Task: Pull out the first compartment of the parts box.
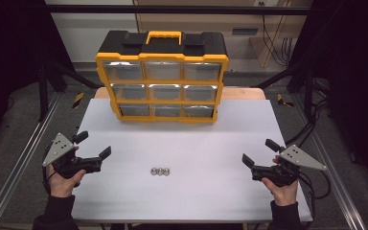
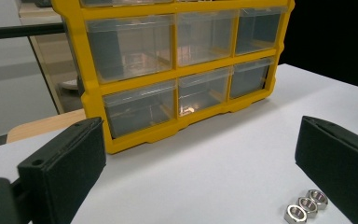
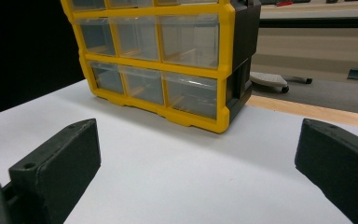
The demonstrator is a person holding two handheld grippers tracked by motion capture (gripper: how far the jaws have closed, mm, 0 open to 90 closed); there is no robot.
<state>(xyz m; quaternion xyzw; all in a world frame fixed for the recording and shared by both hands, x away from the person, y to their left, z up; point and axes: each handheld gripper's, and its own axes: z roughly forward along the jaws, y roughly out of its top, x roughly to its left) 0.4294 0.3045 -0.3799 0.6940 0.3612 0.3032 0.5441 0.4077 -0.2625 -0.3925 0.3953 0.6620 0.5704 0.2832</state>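
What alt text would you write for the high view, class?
Three metal nuts lie in a row on a white table, between the open left gripper and open right gripper; a yellow drawer organizer stands behind.

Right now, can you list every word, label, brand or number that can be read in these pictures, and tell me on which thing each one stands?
There is no readable text in these pictures.
Yellow and black organizer box: no brand or label shows on its handle, frame or clear drawers.
Three metal nuts: too small to show any marking.
White table: plain, no print.
Grey plates on the left tool and right tool: holes, no letters.
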